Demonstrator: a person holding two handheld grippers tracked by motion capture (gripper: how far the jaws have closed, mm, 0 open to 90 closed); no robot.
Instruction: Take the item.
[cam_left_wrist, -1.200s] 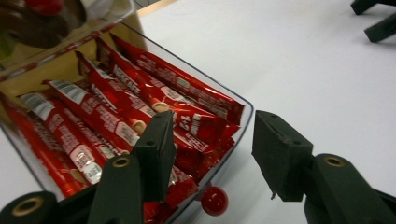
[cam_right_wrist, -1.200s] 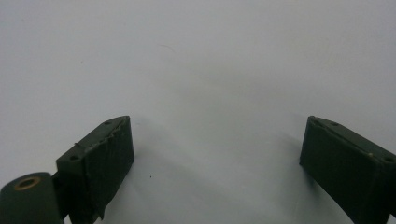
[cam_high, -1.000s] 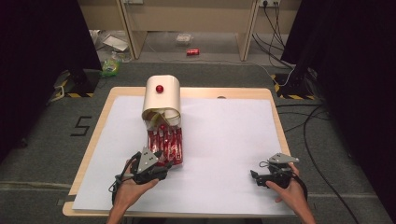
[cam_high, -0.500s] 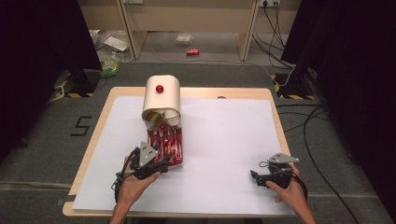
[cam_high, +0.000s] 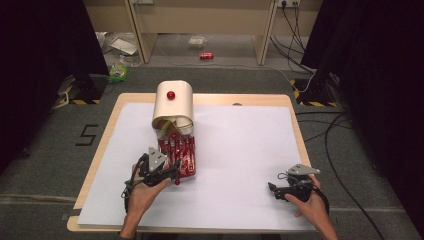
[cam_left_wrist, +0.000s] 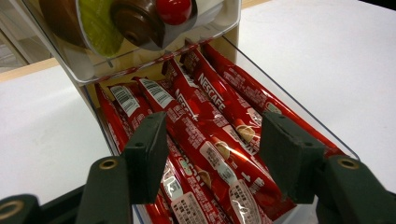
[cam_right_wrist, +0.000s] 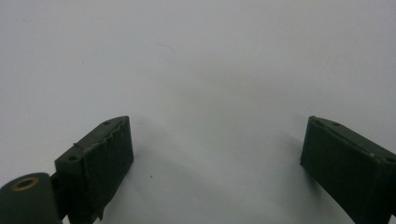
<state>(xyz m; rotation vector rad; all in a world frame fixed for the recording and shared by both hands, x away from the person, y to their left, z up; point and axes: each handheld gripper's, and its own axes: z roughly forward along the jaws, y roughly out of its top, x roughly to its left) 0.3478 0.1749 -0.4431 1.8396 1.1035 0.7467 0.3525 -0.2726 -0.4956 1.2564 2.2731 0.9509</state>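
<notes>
Hovering over the pulled-out clear drawer (cam_left_wrist: 285, 100) of the cream dispenser box (cam_high: 173, 102), the left gripper (cam_high: 172, 172) has its jaws parted, nothing pinched; they've just been opening a bit, w/ red coffee sachets (cam_left_wrist: 210, 126) lying between and below the pads (cam_left_wrist: 148, 154). Sachets lie side by side lengthwise in the drawer, at the near side of the box.

Handling (est.): sticks are light, thin, foil-wrapped, so slippery and crinkly; soft powder inside, bends if squeezed mid-length. Packed tight, so neighbours prob. lift along. Best take one across its narrow width near the near end, topmost stick, light pinch.

In the way: drawer's clear side walls flank the pads closely; the upper transparent compartment (cam_left_wrist: 140, 51) w/ brown and green capsules (cam_left_wrist: 135, 21) and a red knob (cam_left_wrist: 173, 9) overhangs the far half of the sachets, so access only from the near end.

Right gripper (cam_high: 280, 189) rests well apart from the box, to the right on the white sheet (cam_high: 240, 150); jaws wide apart, empty.
</notes>
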